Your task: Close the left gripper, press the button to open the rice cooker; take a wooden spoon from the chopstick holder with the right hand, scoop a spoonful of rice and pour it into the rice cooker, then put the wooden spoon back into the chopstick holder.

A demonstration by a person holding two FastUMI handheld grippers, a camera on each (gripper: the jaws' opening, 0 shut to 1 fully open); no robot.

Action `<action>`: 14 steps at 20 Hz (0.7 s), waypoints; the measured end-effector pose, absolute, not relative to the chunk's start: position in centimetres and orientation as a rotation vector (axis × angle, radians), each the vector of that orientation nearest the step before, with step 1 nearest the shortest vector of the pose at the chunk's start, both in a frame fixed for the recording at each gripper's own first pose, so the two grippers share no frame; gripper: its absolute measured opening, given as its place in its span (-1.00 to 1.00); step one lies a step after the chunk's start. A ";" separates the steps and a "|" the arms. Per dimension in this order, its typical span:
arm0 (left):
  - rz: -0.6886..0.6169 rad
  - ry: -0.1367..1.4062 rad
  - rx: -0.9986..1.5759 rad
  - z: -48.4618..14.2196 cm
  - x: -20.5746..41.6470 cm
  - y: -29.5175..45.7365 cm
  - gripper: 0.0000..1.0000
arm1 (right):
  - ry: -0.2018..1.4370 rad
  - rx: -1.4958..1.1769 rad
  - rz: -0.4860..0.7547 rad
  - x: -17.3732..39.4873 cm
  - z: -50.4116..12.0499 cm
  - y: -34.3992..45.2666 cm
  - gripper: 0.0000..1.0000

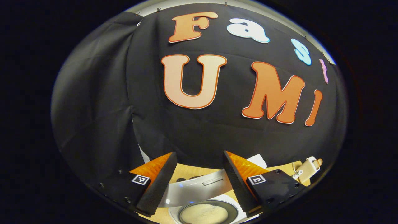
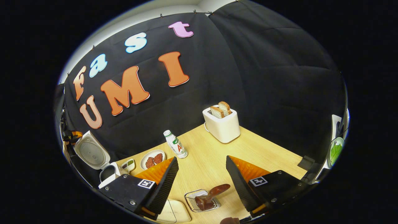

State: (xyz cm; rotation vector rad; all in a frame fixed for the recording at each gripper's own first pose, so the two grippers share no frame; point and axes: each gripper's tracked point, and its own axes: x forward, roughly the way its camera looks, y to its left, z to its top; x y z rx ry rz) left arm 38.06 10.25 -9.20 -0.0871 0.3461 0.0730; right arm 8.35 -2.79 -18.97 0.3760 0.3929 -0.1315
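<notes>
Mock kitchen booth (toaster (image 2: pixel 223 125), bottle (image 2: pixel 175 144))

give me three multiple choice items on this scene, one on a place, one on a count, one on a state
1. Where does the bottle stand?
A. on the table between the plate of food and the toaster
B. inside the wire holder
C. on top of the toaster

2. How many bread slices stick out of the toaster?
A. none
B. two
C. four

3. What state is the rice cooker lid in?
A. shut flat
C. raised open
B. lying on the table apart from the cooker

Answers: 1 A, the right gripper view shows it upright on the table, with the plate on one side and the toaster on the other. 2 B, two slices show in the slots. 3 C, the lid stands up behind the open pot.
</notes>
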 end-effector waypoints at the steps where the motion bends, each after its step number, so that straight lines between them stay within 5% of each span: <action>1: 0.065 0.351 -0.088 -9.3 37.4 10.0 0.99 | 0.389 0.373 -0.122 8.2 -18.8 -2.6 0.89; 14: -0.016 0.403 -0.064 -12.8 26.5 4.6 1.00 | 0.251 0.241 -0.005 5.6 -11.4 -2.0 0.89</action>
